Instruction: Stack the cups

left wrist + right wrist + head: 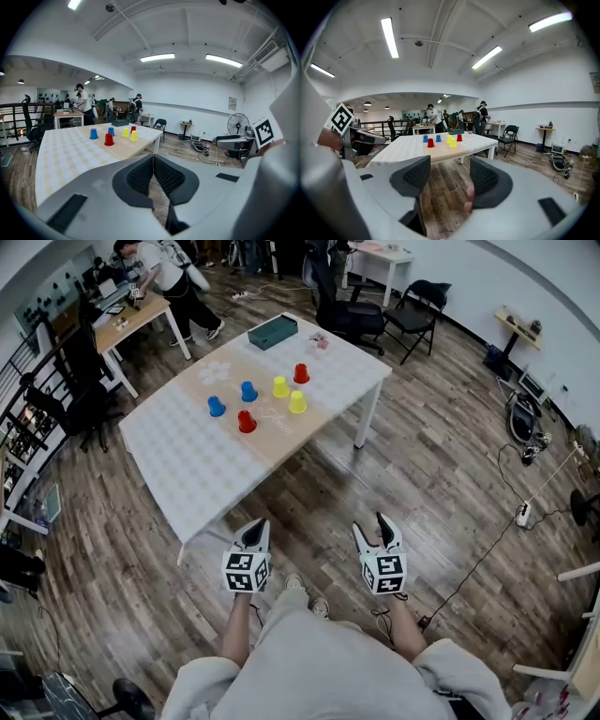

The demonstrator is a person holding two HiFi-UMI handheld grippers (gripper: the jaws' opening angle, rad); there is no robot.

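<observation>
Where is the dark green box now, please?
In the head view, the dark green box lies near the far corner of the table, beyond the farther red cup.

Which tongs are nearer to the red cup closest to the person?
Left. The left tongs are nearly in line with that red cup, off the near edge of the table; the right tongs are equally far back but well to its right.

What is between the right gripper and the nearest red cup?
In the head view, only wooden floor and bare table lie between the right gripper and that red cup.
</observation>
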